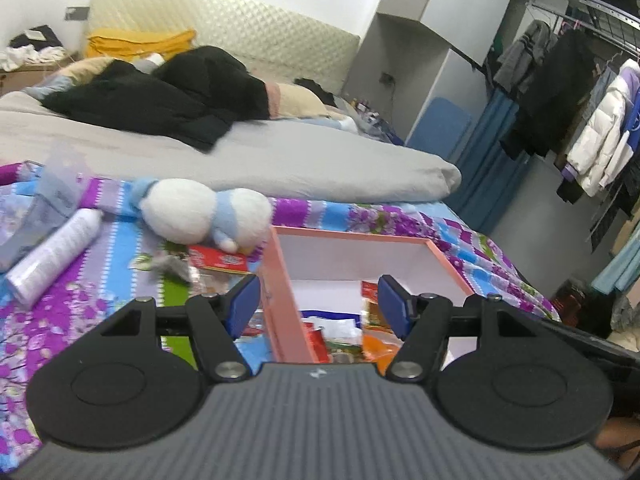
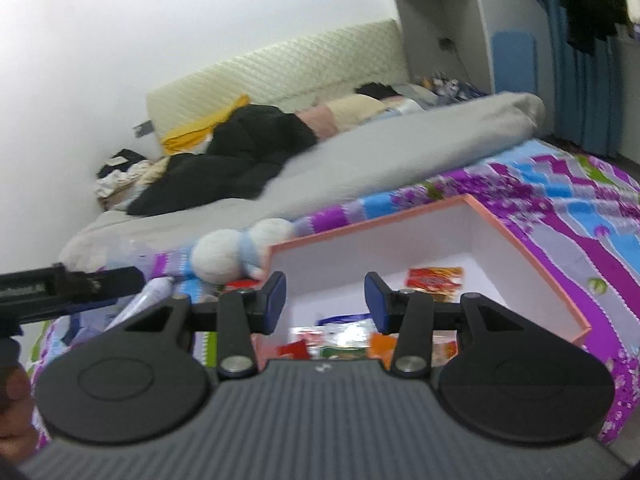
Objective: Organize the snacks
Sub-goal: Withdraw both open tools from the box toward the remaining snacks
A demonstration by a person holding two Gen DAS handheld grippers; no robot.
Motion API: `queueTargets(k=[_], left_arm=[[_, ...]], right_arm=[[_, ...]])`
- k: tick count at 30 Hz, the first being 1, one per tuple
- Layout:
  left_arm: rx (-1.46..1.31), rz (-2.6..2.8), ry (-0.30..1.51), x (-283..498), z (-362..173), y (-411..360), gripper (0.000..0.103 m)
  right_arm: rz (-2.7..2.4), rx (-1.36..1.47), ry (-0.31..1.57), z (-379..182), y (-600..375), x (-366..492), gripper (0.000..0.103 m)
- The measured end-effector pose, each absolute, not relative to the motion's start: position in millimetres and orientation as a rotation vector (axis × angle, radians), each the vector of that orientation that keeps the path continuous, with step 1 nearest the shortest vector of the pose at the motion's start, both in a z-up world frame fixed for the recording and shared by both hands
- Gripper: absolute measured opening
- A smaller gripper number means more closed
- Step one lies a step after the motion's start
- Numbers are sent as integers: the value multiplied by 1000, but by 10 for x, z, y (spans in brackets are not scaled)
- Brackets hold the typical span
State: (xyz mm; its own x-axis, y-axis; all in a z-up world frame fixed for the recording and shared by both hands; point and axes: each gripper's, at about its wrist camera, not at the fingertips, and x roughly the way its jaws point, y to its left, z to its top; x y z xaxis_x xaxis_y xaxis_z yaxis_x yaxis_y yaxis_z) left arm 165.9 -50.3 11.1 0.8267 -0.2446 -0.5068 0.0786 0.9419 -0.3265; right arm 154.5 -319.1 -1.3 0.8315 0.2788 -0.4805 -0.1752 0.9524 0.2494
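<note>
A pink box (image 1: 352, 238) with a white inside lies on the patterned bedspread (image 1: 120, 280). Several snack packets (image 1: 344, 332) are piled at its near end, and in the right wrist view a red packet (image 2: 434, 278) lies further in. More packets (image 1: 218, 258) lie loose on the spread left of the box. My left gripper (image 1: 318, 292) hovers open over the box's left wall with nothing between its blue pads (image 1: 246, 300). Above the near part of the box (image 2: 360, 226), my right gripper (image 2: 325, 292) is also open and holds nothing.
A white and blue plush toy (image 1: 204, 212) lies just behind the loose packets, with a white bottle (image 1: 56, 256) and a clear bag (image 1: 56, 192) further left. A grey duvet (image 1: 280, 160) and dark clothes cover the bed behind. A clothes rack (image 1: 580, 120) stands at the right.
</note>
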Motion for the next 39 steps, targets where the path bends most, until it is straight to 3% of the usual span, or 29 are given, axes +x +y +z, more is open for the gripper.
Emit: queueTargets(k=[14,29,37,38,39], left_arm=[[-268,-91,558,987,-66,-13,70],[-289,-23,721,494,-811,272,70],[-309,21,765,594,-990,631,70],[-302,22,769,633,-1006,664,70],[-301,24,772,671,-1017,702,71]], right_arm=[[352,118,527,-177,-2468,1081,46],[398,22,578,-617,-2026,470,46],[418,-38,605,-760,-1785,480,46],[421,-40,607,-769,-1757,502,48],[423,-42,609,-780,-1728,524,61]])
